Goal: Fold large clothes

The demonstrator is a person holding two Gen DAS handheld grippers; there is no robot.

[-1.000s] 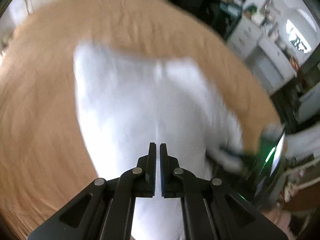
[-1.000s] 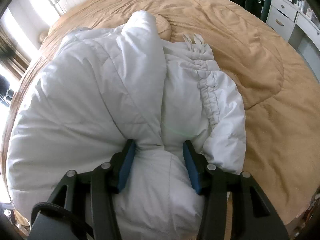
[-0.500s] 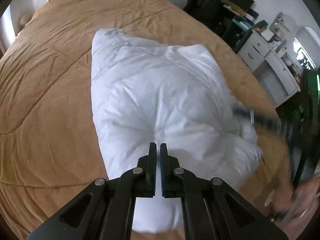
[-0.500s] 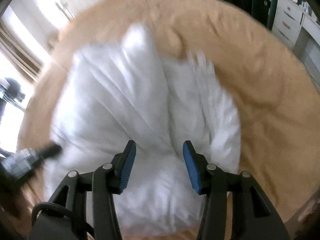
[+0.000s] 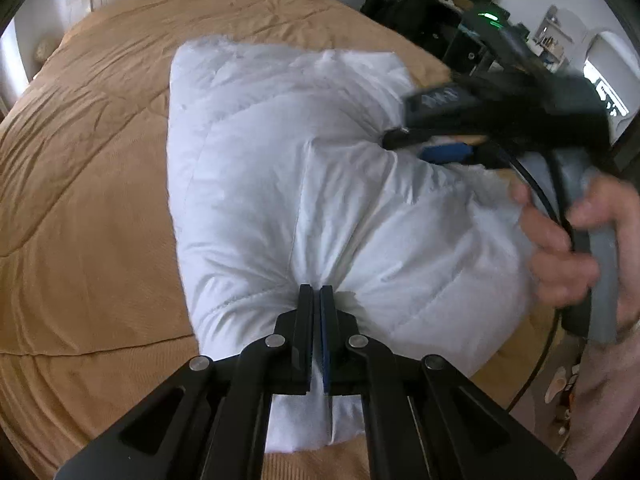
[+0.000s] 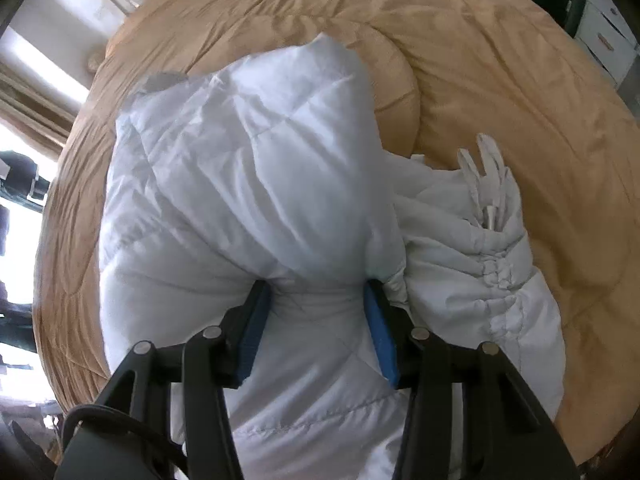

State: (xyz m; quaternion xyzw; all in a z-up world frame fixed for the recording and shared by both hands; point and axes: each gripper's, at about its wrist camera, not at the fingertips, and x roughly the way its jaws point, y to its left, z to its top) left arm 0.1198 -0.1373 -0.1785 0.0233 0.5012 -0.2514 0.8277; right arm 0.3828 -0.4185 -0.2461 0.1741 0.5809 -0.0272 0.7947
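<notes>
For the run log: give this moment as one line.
left gripper: shut, pinching white puffer jacket | right gripper: clamped on thick fold | surface: tan bedspread

A wide bed [image 5: 100, 168] carries everything here, covered edge to edge by a tan quilted bedspread [image 6: 520, 92] that is creased and stitched in broad panels. Lying directly on it, toward the near edge, is a puffy white padded coat [image 5: 304, 168], bunched into a thick bundle. One gathered, elastic-trimmed part [image 6: 492, 272] of the coat spreads out flat on the bedspread. A raised hump [image 6: 396, 68] in the bedspread sits just behind the coat.
</notes>
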